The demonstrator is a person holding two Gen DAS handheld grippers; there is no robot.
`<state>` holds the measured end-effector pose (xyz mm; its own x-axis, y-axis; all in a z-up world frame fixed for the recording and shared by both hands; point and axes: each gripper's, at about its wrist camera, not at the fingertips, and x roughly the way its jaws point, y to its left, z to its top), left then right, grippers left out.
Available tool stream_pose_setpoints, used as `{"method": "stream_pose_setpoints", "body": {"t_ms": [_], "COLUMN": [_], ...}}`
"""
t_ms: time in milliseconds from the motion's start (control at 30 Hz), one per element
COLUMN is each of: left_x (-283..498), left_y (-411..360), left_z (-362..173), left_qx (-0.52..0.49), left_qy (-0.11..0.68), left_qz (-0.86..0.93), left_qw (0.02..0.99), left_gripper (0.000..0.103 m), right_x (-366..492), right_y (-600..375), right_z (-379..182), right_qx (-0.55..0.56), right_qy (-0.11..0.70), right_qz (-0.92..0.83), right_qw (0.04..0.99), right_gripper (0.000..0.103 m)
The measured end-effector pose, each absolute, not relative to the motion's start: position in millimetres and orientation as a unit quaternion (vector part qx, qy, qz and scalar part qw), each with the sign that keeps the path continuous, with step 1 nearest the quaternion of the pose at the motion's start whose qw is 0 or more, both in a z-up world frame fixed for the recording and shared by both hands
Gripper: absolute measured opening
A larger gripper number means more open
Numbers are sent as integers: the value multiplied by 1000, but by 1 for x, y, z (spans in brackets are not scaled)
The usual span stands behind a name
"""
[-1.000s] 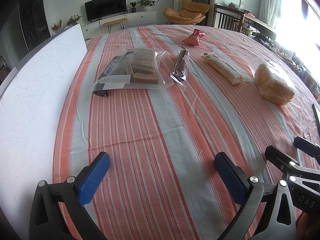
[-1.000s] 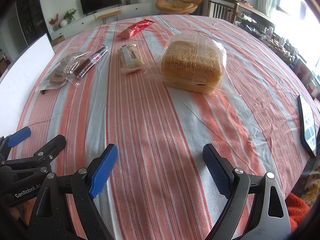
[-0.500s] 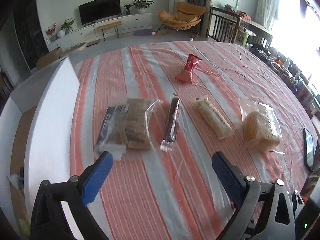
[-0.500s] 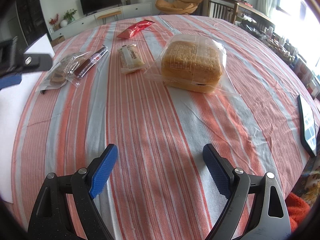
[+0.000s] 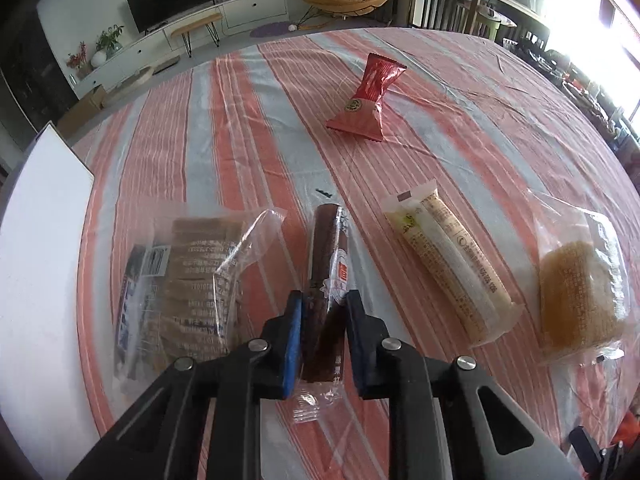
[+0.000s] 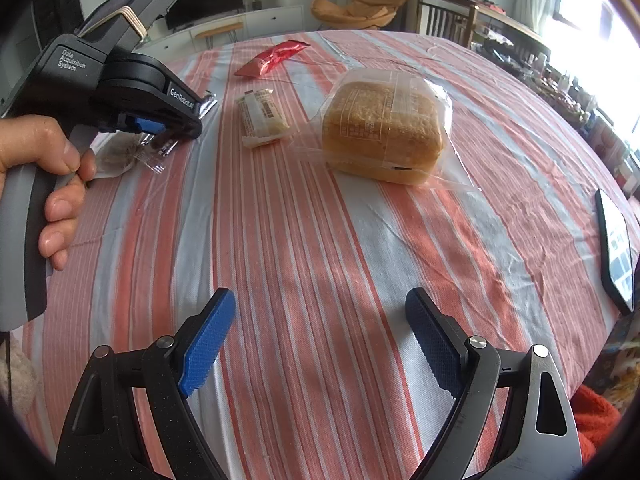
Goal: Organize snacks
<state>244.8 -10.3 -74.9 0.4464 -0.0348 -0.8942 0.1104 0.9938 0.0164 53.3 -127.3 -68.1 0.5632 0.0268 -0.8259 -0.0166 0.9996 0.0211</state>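
Observation:
My left gripper point(image 5: 322, 306) is shut on a dark brown snack bar point(image 5: 330, 252) in a clear wrapper on the striped tablecloth. A clear bag of brown biscuits point(image 5: 192, 280) lies just left of it, a long pale wrapped roll point(image 5: 448, 256) to its right, then a bagged yellow cake point(image 5: 576, 292). A red packet point(image 5: 366, 100) lies farther back. My right gripper point(image 6: 320, 336) is open and empty over bare cloth near the table's front, with the cake point(image 6: 384, 128), pale roll point(image 6: 262, 116) and red packet point(image 6: 272, 60) ahead. The left gripper point(image 6: 160, 128) shows at the left.
A white board point(image 5: 36, 280) lies along the table's left side. A black phone point(image 6: 616, 248) lies at the right edge. Chairs, a TV cabinet and an orange armchair stand beyond the table.
My left gripper has moved forward and down over the dark snack bar and closed on it. The right gripper has not moved.

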Motion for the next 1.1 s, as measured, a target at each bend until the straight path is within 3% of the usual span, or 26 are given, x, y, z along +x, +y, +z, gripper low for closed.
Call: {"method": "stream_pose_setpoints", "body": {"t_ms": [267,533,633,667,700,833,967,1100], "left_x": [150,73,75,77,79,82,86,86], "left_y": [16,16,15,15,16,14,22,25], "left_z": [-63,-68,-74,-75,-77,-85,-91,-93], "left_qx": [-54,-6,6,9,9,33,24,22], "left_qy": [527,529,517,515,515,494,478,463], "left_qz": [-54,-86,-90,-84,-78,-64,-54,-51], "left_qw": [846,844,851,853,854,866,876,885], "left_gripper": [19,22,49,68,75,83,101,103], "right_x": [53,54,54,54,54,54,54,54], "right_y": [-128,-127,-127,-127,-127,-127,-127,-127], "right_z": [-68,-68,-68,-68,-68,-68,-68,-68], "right_qx": [6,6,6,6,6,6,6,6], "right_qy": [467,467,467,467,468,467,468,468], "right_qz": [13,13,13,13,13,13,13,13], "right_qw": [884,884,884,884,884,884,884,884], "right_gripper": [90,90,90,90,90,90,90,90]}}
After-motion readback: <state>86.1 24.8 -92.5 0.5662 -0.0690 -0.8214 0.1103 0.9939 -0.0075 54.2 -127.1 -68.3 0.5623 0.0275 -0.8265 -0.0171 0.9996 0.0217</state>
